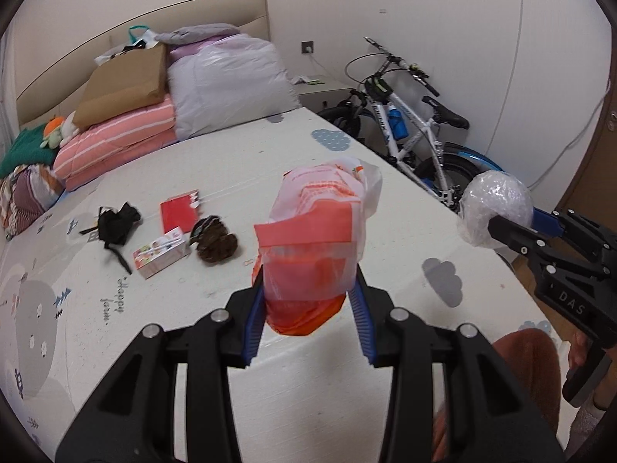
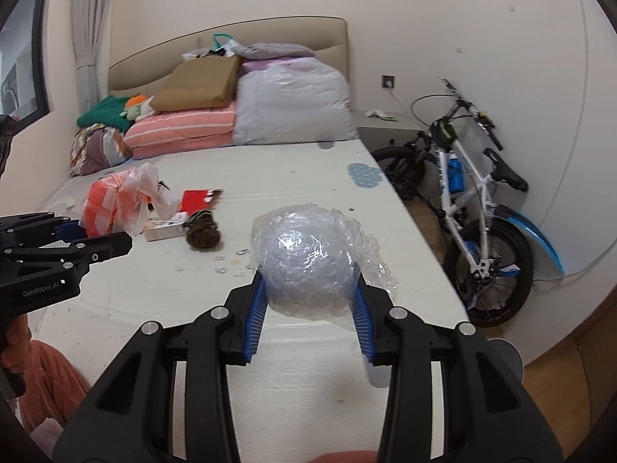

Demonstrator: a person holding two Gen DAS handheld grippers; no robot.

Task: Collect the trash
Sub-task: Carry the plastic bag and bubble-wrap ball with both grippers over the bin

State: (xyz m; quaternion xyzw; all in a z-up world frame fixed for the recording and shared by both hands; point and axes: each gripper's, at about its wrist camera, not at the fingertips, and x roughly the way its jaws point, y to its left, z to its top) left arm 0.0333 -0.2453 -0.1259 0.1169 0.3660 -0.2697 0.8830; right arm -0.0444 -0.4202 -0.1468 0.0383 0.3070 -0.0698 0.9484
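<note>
My left gripper (image 1: 310, 295) is shut on a crumpled orange-and-white plastic bag (image 1: 316, 231) and holds it above the bed; the bag also shows in the right wrist view (image 2: 119, 200). My right gripper (image 2: 308, 297) is shut on a ball of clear plastic wrap (image 2: 308, 266), seen at the right of the left wrist view (image 1: 495, 208). On the mattress (image 1: 270, 154) lie a brown crumpled lump (image 1: 214, 239), a small printed box (image 1: 160, 256), a red packet (image 1: 179, 214) and a black crumpled item (image 1: 115, 222).
Folded pink bedding (image 1: 119, 146), a bagged white duvet (image 1: 227, 85) and a brown paper bag (image 1: 123, 85) are stacked at the headboard. A white bicycle (image 1: 408, 127) leans against the wall right of the bed. A nightstand (image 2: 385, 127) stands in the corner.
</note>
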